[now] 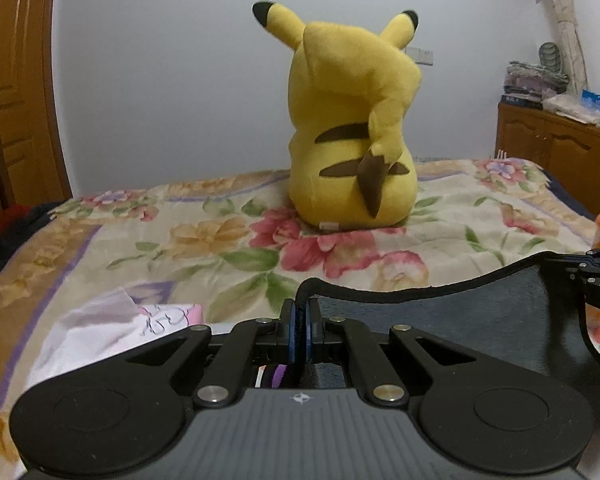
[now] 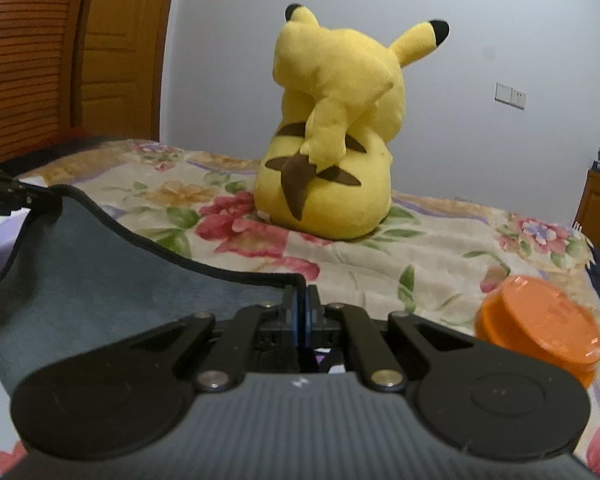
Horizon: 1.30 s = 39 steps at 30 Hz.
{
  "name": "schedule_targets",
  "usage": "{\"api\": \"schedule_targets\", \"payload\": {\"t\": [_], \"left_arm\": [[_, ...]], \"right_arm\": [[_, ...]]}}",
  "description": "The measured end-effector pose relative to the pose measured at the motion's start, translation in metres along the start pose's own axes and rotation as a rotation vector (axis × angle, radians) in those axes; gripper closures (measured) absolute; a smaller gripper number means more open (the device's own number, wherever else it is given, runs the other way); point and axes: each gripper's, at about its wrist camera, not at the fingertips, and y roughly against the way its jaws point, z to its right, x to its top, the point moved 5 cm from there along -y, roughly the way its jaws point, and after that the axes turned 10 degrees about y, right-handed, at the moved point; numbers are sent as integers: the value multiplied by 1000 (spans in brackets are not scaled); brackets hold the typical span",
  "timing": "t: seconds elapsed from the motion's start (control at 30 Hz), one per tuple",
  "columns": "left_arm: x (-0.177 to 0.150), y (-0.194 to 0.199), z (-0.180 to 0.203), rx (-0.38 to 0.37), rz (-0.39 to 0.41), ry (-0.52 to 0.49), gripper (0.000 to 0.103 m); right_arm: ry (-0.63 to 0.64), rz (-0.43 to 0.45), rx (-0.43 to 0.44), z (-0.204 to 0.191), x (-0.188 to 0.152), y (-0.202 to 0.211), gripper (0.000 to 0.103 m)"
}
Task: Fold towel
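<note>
L wrist view: left gripper (image 1: 300,316) jaws clamped on a corner of the dark grey towel (image 1: 460,320), which spans right to the right gripper (image 1: 596,276), above the floral blanket (image 1: 220,240); yellow plush (image 1: 352,128) sits beyond. R wrist view: right gripper (image 2: 301,312) jaws pinched on the towel's (image 2: 100,272) other corner; orange lid (image 2: 540,316) to the right.

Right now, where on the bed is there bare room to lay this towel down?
Free: floral blanket between the held gray towel and the Pikachu plush. Crowded: orange container at right, pink-white cloth at left. Left gripper and right gripper each pinch a corner.
</note>
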Motion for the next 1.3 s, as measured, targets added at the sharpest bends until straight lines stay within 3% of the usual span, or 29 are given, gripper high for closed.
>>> {"api": "schedule_targets", "payload": {"t": [0.37, 0.5, 0.57, 0.6, 0.63, 0.83, 1.0, 1.3], "left_arm": [[-26, -31, -7, 29, -62, 13, 95], [-30, -33, -8, 26, -82, 11, 93], [-32, -31, -8, 19, -89, 13, 88], [-33, -29, -7, 18, -93, 11, 81], [-34, -27, -6, 16, -94, 8, 79], [-39, -5, -1, 9, -106, -10, 70], [-43, 20, 3, 0, -121, -9, 52], [-43, 62, 13, -11, -125, -28, 32]], "right_arm": [[14, -108, 4, -6, -22, -31, 98], [8, -129, 7, -7, -26, -32, 90], [2, -138, 5, -6, -27, -31, 80], [-4, -139, 7, -6, -27, -30, 60], [-9, -138, 7, -6, -28, -28, 46], [-12, -153, 14, -12, -28, -8, 46], [-70, -153, 32, -16, -28, 19, 46], [-85, -165, 42, -29, -27, 60, 46]]}}
